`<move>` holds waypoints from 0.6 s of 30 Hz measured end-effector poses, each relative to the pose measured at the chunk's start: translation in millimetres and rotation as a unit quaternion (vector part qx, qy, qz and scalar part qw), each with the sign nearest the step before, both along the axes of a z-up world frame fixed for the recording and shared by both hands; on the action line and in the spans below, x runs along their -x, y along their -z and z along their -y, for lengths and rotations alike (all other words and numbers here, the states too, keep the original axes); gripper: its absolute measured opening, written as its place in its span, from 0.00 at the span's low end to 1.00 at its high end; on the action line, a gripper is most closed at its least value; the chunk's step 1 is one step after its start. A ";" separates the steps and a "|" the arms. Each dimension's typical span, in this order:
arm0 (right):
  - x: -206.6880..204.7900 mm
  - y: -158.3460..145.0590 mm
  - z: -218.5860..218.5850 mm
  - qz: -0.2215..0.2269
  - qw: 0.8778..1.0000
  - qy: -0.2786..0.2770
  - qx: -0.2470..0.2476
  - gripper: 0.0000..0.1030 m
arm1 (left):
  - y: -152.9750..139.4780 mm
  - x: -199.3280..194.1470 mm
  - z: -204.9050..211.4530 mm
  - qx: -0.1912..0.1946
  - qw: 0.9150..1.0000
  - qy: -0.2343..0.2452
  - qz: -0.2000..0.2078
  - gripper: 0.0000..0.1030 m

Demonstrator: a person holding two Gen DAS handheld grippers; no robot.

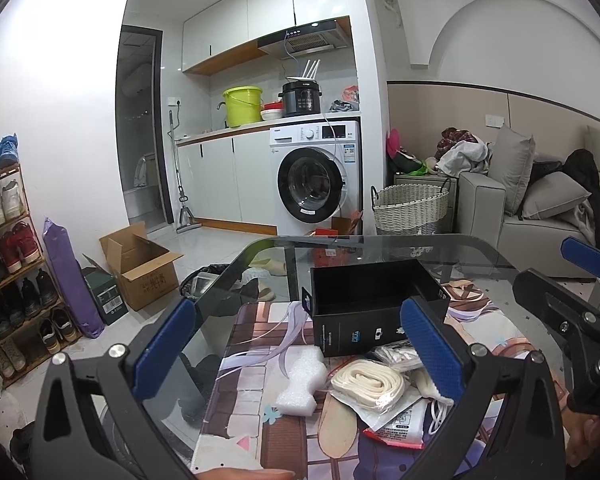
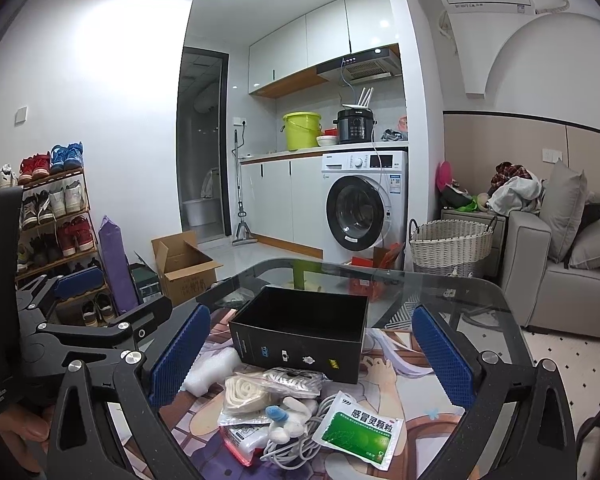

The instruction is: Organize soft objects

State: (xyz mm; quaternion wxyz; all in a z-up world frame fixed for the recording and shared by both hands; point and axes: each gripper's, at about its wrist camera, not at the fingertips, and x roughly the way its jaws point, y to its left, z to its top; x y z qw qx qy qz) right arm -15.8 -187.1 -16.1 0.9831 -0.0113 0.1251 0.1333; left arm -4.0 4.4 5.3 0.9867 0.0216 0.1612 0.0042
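While both claws hang above the clutter w/ nothing in them, the layout runs like this, big to small:

Tabletop (image 2: 440,280): glass, rounded corners, printed anime mat over the near part; all task items sit on it.

Black box (image 2: 300,336): open-top, empty as far as visible, stands upright just behind the pile; prob. the bin for the soft stuff. Stiff card, light, would slide if bumped.

Left claw (image 1: 296,352): released, blue pads wide apart, above the foam and strap side of the pile. Not touching anything.

Right claw (image 2: 312,360): also released, jaws spread, box and pile framed between them. Empty.

Foam piece (image 1: 302,380): white, waisted shape, lies on the mat left of the strap. V. light, squashy, springs back; pinch at the narrow middle, gentle squeeze.

Cream strap (image 1: 367,385): folded flat webbing in a clear bag, beside the foam, near the box front. Limp, bag is slick; grip across the whole bundle, not a bag corner.

Green sachet (image 2: 358,430): medicine granule packet, flat, rightmost in the pile. Thin, slippery foil; hard to lift flat, take an edge.

White cable (image 2: 300,436): loose coil under the plush and sachet; floppy, could drag neighbours along.

Small plush (image 2: 290,420): white w/ blue bit, on top of the cable. Soft, light; grab the body centre.
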 end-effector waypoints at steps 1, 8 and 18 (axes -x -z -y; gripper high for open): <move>-0.2 0.1 0.1 0.000 1.000 0.000 0.000 1.00 | 0.2 -0.2 0.4 -0.001 1.000 0.001 -0.001 1.00; -0.7 -0.1 -0.3 -0.001 1.000 0.000 0.003 1.00 | -0.6 -0.1 0.9 0.000 1.000 0.001 0.002 1.00; -0.6 0.8 -1.0 -0.004 1.000 0.001 0.004 1.00 | 0.3 -0.8 0.2 0.001 1.000 0.003 -0.003 1.00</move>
